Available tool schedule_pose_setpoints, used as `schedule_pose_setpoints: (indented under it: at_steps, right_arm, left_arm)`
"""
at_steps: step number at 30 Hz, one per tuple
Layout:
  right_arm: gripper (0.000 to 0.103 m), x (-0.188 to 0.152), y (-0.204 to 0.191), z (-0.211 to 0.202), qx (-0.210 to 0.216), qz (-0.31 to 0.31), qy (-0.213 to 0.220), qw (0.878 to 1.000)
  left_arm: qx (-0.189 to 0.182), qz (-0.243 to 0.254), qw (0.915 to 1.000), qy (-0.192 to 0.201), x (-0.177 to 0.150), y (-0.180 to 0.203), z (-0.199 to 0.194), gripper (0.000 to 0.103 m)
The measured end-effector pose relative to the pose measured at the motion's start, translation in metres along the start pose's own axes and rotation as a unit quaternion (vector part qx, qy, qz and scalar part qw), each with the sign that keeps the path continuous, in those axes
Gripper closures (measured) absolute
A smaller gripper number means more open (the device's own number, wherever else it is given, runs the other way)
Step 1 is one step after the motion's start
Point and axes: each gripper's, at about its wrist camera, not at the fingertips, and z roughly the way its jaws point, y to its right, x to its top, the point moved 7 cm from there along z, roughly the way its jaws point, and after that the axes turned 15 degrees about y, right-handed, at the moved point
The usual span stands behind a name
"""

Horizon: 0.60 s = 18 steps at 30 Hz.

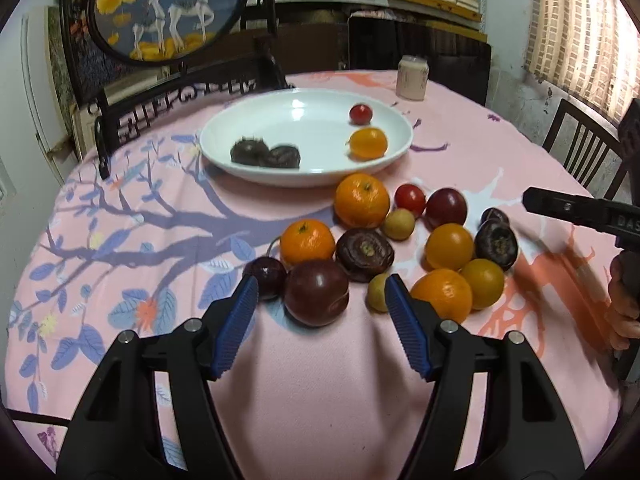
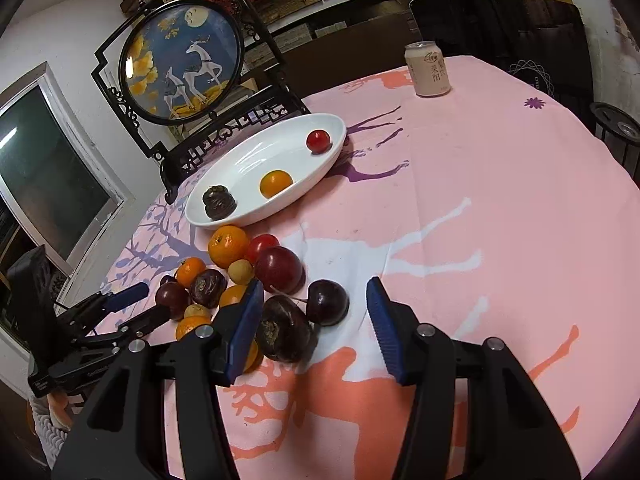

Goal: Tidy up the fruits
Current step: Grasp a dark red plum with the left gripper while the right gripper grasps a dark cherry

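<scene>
both grippers, left gripper (image 1: 320,300) and right gripper (image 2: 316,304), hang spread and empty over the fruit pile (image 1: 400,248) beside the plate (image 1: 224,128). the dark plum (image 1: 316,292) looks smooth, soft-skinned and likely to roll; best pinched gently across its middle.

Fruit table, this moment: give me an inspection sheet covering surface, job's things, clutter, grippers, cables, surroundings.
Surface: round table under a pink tablecloth with a printed tree.
Job's things: white plate holding a small red fruit, a yellow-orange fruit and two dark ones; loose fruit pile in front of it.
Clutter: drink can at the far edge.
Grippers: left gripper open, fingers either side of a dark plum, not touching; right gripper open over a dark cherry.
Cables: nothing seen.
Surroundings: framed deer picture, shelves, chairs.
</scene>
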Motion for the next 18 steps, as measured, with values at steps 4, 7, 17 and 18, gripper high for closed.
schedule_pose_setpoints:
  at_steps: [4,7,17,18]
  right_arm:
    - [0.049,-0.002,0.002,0.002,-0.003,-0.001,-0.006,1.000]
    - [0.049,-0.003,0.003,0.004,-0.006,0.001,-0.010,1.000]
    - [0.049,0.000,0.019,0.005,-0.008,0.039,-0.010,0.999]
    - [0.051,-0.001,0.019,0.005,-0.004,0.041,-0.012,0.999]
  left_arm:
    - [0.004,0.002,1.0000,-0.009,-0.001,-0.001,0.009,0.035]
    - [0.007,0.006,0.9999,-0.011,-0.002,0.000,0.014,0.036]
    - [-0.006,-0.004,0.9997,-0.022,-0.003,0.001,0.017,0.064]
    - [-0.007,-0.006,0.9997,-0.023,-0.003,0.001,0.017,0.064]
